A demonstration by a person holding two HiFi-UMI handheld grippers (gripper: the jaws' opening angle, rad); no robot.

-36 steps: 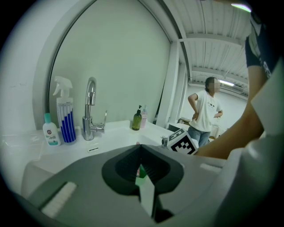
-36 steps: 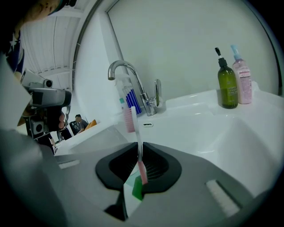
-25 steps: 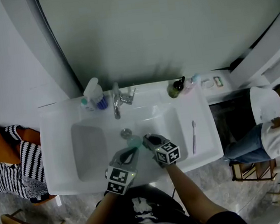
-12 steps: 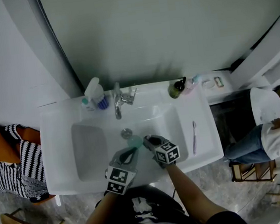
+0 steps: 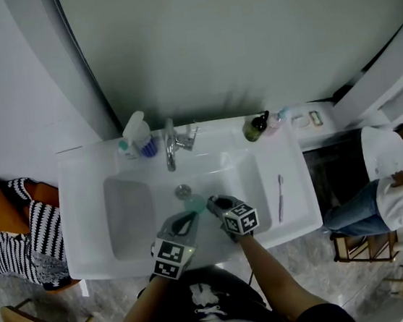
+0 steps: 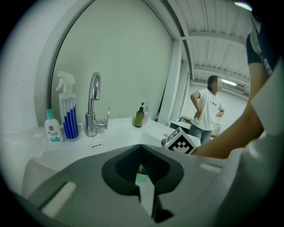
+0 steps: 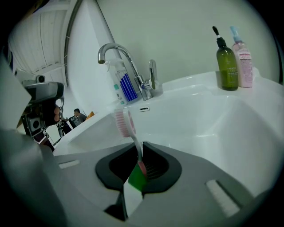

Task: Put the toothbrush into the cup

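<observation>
A pink toothbrush (image 7: 124, 123) sticks up out of my right gripper (image 7: 141, 148), which is shut on its handle, bristle head up and ahead of the jaws. In the head view that right gripper (image 5: 213, 205) hangs over the front of the white sink (image 5: 86, 229). A small teal cup (image 5: 194, 204) shows between the two gripper tips, low in the basin. My left gripper (image 5: 190, 218) sits just behind the cup. In the left gripper view its jaws (image 6: 141, 153) look shut with nothing seen between them. The cup is hidden there, so contact cannot be told.
A second toothbrush (image 5: 279, 196) lies on the sink's right ledge. The faucet (image 5: 169, 152), a spray bottle (image 5: 136, 135) and a green soap bottle (image 5: 254, 127) line the back edge. A drain (image 5: 182, 191) sits mid-basin. A person (image 5: 402, 190) stands at the right.
</observation>
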